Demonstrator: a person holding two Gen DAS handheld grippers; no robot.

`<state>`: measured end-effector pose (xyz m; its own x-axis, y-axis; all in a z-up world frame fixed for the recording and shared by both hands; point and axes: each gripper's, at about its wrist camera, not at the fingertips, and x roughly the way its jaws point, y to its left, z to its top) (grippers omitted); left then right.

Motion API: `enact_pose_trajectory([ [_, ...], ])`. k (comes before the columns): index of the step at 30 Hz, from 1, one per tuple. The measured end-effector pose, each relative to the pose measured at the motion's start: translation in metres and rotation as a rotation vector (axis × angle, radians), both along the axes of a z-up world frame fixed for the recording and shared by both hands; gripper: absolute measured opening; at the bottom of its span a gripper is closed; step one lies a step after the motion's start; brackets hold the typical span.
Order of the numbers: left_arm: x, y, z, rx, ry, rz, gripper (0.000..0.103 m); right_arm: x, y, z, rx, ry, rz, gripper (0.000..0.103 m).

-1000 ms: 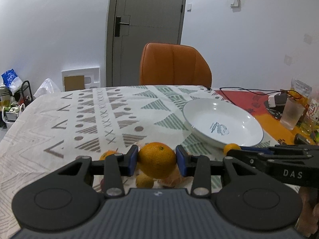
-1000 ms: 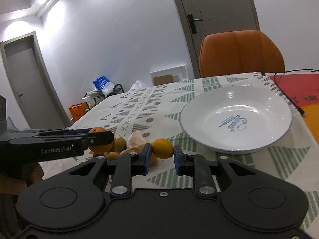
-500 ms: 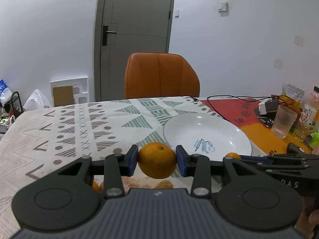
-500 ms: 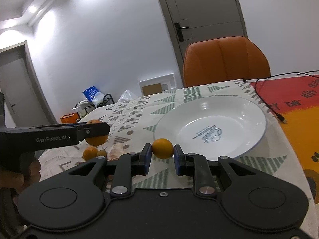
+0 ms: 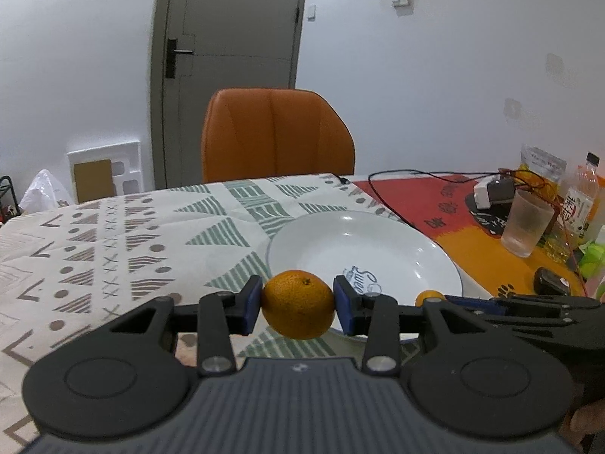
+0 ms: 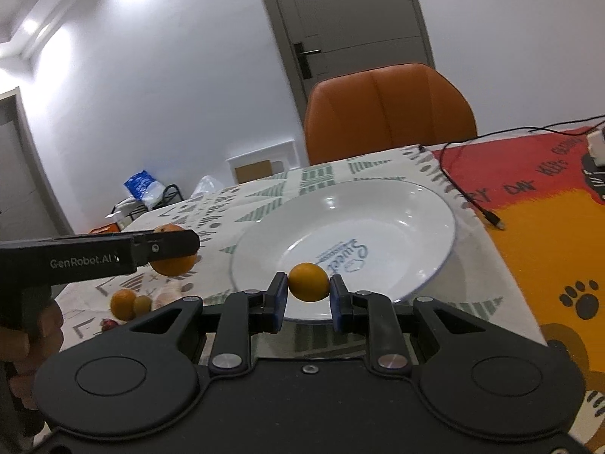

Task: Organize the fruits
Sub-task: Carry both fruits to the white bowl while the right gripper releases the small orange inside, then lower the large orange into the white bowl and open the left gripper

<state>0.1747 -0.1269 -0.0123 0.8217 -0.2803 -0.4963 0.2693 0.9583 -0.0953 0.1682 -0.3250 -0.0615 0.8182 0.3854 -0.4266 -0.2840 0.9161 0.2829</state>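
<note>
- My left gripper (image 5: 298,309) has its blue pads pressed on either side of a large orange (image 5: 298,309), jaws set about as wide as the fruit; it hangs in the air at the near-left rim of the white plate (image 5: 382,242).
- My right gripper (image 6: 307,290) pinches a small round orange fruit (image 6: 307,282), jaws much narrower; this one is held over the near edge of the plate (image 6: 423,208).
- Only the right wrist view shows the left gripper from the side: its black finger marked GenRobot.AI crosses the large orange (image 6: 174,261), which sits left of the plate and above the cloth.
- Only that view shows the loose fruit pile (image 6: 132,302) on the patterned tablecloth (image 6: 264,193), left of the plate: an orange one, a greenish one touching it, a pale peeled-looking piece, something small and red; I cannot tell these more exactly.
- The left wrist view shows the right gripper edge-on at the plate's near-right rim, with just a sliver of the small fruit (image 5: 429,297) visible.
- Only the left view shows what lies right of the plate: a frosted cup (image 5: 527,223), a bottle (image 5: 580,196), a white charger (image 5: 491,193) and a small dark object (image 5: 552,282) on the red and orange mat (image 5: 472,242).
- Both views show the black cable (image 6: 465,193) beyond the plate's right side and the orange chair (image 5: 278,136) behind the plate.
</note>
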Motion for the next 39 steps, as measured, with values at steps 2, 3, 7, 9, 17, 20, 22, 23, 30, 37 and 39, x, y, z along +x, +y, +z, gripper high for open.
enact_pose_trajectory([
  [2,0.004,-0.006,-0.002,0.001,0.009,-0.011,0.039,0.001,-0.004,-0.001,0.002,-0.001,-0.011,0.022],
  [3,0.006,-0.008,-0.003,-0.003,0.014,-0.016,0.039,0.002,-0.005,-0.001,0.002,-0.001,-0.017,0.022],
  [7,0.012,-0.020,-0.006,-0.004,0.026,-0.034,0.039,0.004,-0.011,0.000,-0.003,-0.006,-0.031,0.023],
  [9,0.015,-0.026,-0.008,0.000,0.030,-0.043,0.039,0.005,-0.014,-0.001,-0.004,-0.004,-0.037,0.026],
  [17,0.026,-0.039,-0.012,0.006,0.042,-0.059,0.039,0.000,-0.029,0.000,0.019,-0.021,-0.061,0.033],
  [20,0.029,-0.043,-0.013,0.005,0.043,-0.062,0.040,-0.002,-0.037,0.000,0.038,-0.012,-0.072,0.037],
  [22,0.031,-0.046,-0.012,0.005,0.044,-0.064,0.040,-0.005,-0.040,0.000,0.046,-0.009,-0.078,0.043],
  [23,0.031,-0.048,-0.013,0.006,0.044,-0.069,0.040,-0.006,-0.041,-0.001,0.048,-0.009,-0.079,0.044],
  [30,0.030,-0.051,-0.007,0.019,0.037,-0.052,0.042,-0.010,-0.043,-0.001,0.055,-0.011,-0.088,0.052],
  [37,0.018,-0.036,0.002,0.008,0.029,-0.016,0.070,-0.011,-0.042,-0.001,0.070,-0.021,-0.097,0.065],
  [39,0.013,-0.030,0.004,0.005,0.024,-0.002,0.077,-0.013,-0.040,0.000,0.073,-0.028,-0.095,0.069],
])
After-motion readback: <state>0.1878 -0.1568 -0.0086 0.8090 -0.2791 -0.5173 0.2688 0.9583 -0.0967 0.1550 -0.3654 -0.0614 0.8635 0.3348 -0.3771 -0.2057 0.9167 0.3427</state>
